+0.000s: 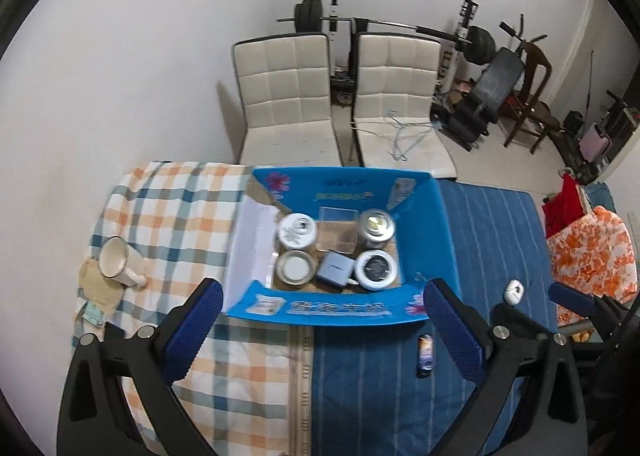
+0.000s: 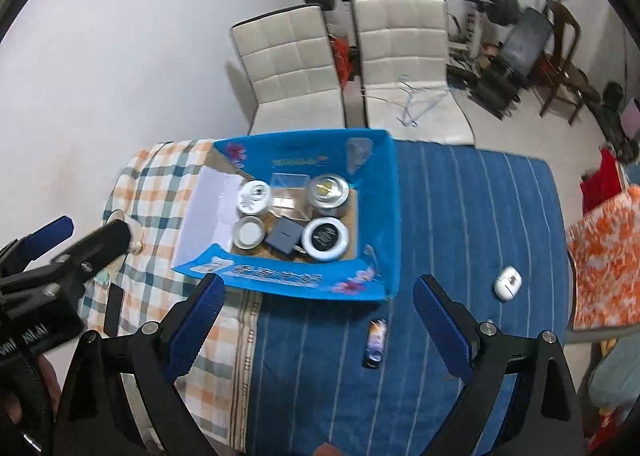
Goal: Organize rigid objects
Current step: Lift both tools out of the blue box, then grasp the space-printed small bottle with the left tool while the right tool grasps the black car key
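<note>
A blue cardboard box (image 1: 340, 314) (image 2: 384, 215) sits on the table and holds several round tins (image 1: 376, 270) (image 2: 325, 238), a grey square case (image 1: 334, 268) (image 2: 285, 235) and a clear box (image 1: 337, 230). A small dark lighter (image 1: 425, 354) (image 2: 375, 342) and a white earbud case (image 1: 513, 291) (image 2: 507, 282) lie on the blue striped cloth to the box's right. A cream mug (image 1: 118, 262) lies on its side on the checked cloth at left. My left gripper (image 1: 322, 330) is open and empty above the box's near wall. My right gripper (image 2: 318, 320) is open and empty, above the lighter.
Two white padded chairs (image 1: 288, 95) (image 2: 404, 55) stand behind the table. Gym gear (image 1: 480, 51) fills the back right. An orange floral cloth (image 1: 592, 252) (image 2: 608, 260) lies at the table's right end. Paper scraps (image 1: 96, 288) lie under the mug.
</note>
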`<state>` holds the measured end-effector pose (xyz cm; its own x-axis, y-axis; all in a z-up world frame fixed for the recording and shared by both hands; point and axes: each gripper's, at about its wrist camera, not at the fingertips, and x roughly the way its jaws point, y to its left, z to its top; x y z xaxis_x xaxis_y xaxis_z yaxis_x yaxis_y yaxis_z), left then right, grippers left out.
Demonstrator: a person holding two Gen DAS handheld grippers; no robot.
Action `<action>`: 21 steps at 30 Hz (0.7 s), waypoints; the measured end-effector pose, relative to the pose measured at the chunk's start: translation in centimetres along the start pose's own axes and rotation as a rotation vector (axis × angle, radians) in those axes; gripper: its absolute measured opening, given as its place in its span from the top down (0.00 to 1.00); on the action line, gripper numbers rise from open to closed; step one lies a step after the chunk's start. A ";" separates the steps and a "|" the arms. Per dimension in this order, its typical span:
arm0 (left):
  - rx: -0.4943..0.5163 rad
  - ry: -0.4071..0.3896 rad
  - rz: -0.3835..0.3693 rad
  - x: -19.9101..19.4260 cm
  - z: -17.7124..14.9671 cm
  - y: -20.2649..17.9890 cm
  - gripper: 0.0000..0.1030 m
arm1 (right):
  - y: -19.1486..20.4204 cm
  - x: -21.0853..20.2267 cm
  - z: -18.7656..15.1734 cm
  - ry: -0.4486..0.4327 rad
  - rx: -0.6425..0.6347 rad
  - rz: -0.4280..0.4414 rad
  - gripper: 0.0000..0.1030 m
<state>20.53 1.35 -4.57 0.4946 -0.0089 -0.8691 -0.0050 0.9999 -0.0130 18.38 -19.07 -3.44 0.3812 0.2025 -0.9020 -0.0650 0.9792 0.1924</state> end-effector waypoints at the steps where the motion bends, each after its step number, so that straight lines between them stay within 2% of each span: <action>1: 0.005 0.005 -0.008 0.4 -0.2 -0.6 0.00 | -1.2 0.1 -0.1 0.004 0.017 -0.012 0.06; 4: 0.022 0.022 -0.059 2.4 -1.3 -3.7 0.00 | -7.0 0.4 -1.0 0.025 0.106 -0.077 0.06; 7: 0.063 0.090 -0.112 5.9 -3.3 -7.5 0.00 | -14.2 1.9 -2.7 0.085 0.210 -0.164 0.06; 11: 0.105 0.254 -0.138 12.3 -7.2 -11.9 0.02 | -21.6 5.5 -5.8 0.191 0.311 -0.222 0.06; 13: 0.110 0.330 -0.146 15.2 -9.2 -13.5 0.07 | -24.2 7.8 -7.5 0.253 0.346 -0.231 0.06; 17: 0.124 0.447 -0.109 20.4 -12.9 -15.6 0.10 | -27.2 13.0 -10.7 0.349 0.390 -0.213 0.06; 21: 0.109 0.514 -0.072 24.2 -15.0 -16.2 0.19 | -28.0 17.3 -12.0 0.401 0.420 -0.198 0.09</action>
<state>19.52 -15.23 -32.87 0.0004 -0.0545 -0.9985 0.1172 0.9916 -0.0541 15.71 -42.84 -29.12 -0.0333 0.0870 -0.9956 0.3716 0.9259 0.0685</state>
